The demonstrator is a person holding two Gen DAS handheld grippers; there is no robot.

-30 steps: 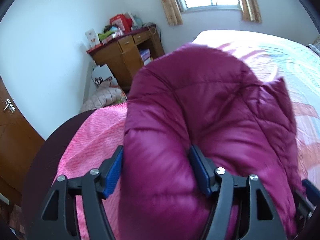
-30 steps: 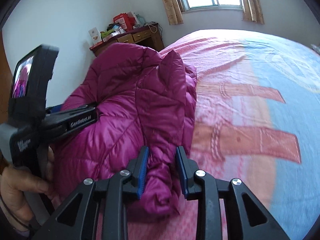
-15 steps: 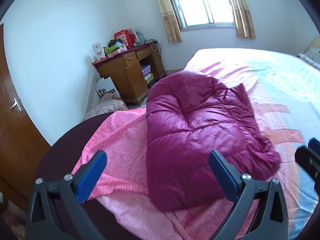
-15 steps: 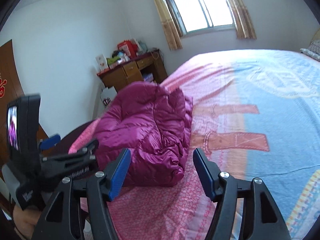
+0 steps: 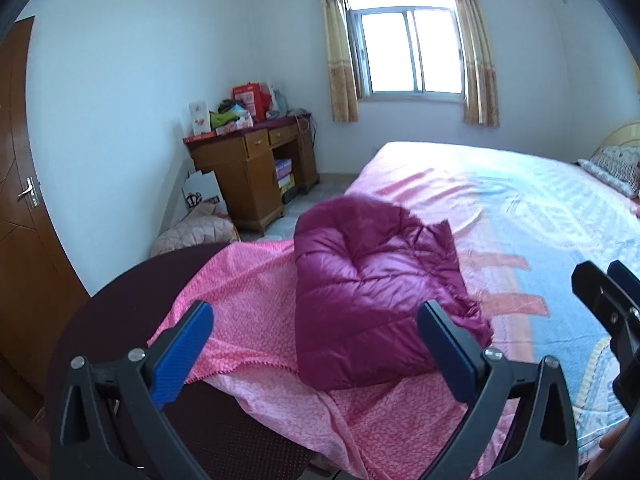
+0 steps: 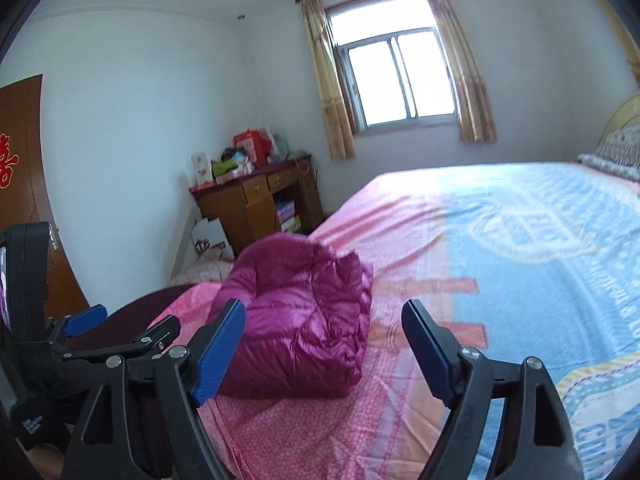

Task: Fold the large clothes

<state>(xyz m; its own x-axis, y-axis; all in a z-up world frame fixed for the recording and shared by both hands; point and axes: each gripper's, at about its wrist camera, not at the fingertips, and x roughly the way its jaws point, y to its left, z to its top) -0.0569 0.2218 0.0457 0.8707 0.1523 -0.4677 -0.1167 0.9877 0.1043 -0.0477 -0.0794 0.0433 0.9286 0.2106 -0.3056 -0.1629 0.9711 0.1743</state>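
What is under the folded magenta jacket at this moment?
The magenta jacket lies on the pink end of the bedspread, near the bed's corner. Whatever sits between its folded layers is covered. Both grippers, left and right, are open, clear of it.

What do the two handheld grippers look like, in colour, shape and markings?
The left gripper and right gripper match: black plastic frames with triangular cut-outs and silver screw heads, each carrying two flat blue pads. In the right wrist view, the left gripper's black body shows small white lettering, too blurred to read. No cables or sleeves are visible.
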